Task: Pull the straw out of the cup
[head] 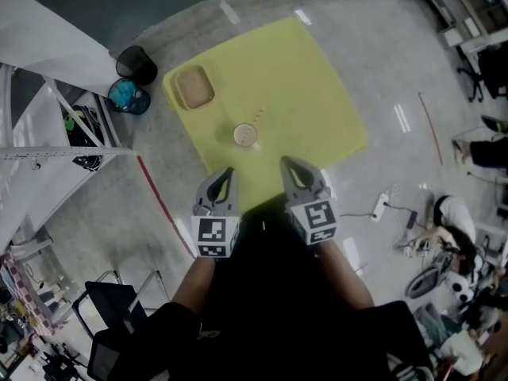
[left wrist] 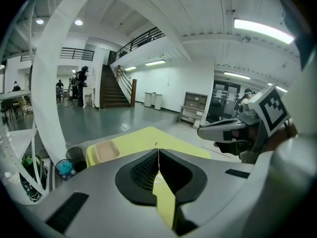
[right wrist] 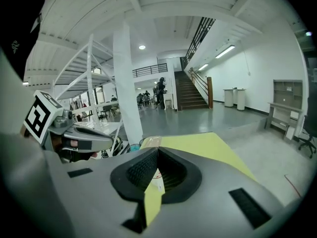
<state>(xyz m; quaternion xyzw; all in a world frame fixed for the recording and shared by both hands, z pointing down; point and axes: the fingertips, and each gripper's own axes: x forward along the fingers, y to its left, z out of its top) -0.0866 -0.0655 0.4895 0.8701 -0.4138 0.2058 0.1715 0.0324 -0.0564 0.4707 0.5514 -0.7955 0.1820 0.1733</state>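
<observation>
A paper cup (head: 245, 136) stands near the front of the yellow table (head: 317, 94), and a thin straw (head: 257, 117) leans out of it toward the far side. Both grippers hover side by side at the table's near edge, short of the cup. My left gripper (head: 229, 173) (left wrist: 158, 151) has its jaws together with nothing between them. My right gripper (head: 286, 163) (right wrist: 157, 150) is shut and empty too. Through the gap below the right jaws, a bit of the white cup (right wrist: 157, 176) shows. Each gripper view shows the other gripper alongside.
A tan tray (head: 194, 86) lies on the table's far left corner. A black bin (head: 136, 63) and a blue bin (head: 128, 96) stand on the floor beside that corner. A white metal frame (head: 48, 133) rises at the left. A power strip (head: 381, 206) and clutter lie on the floor at the right.
</observation>
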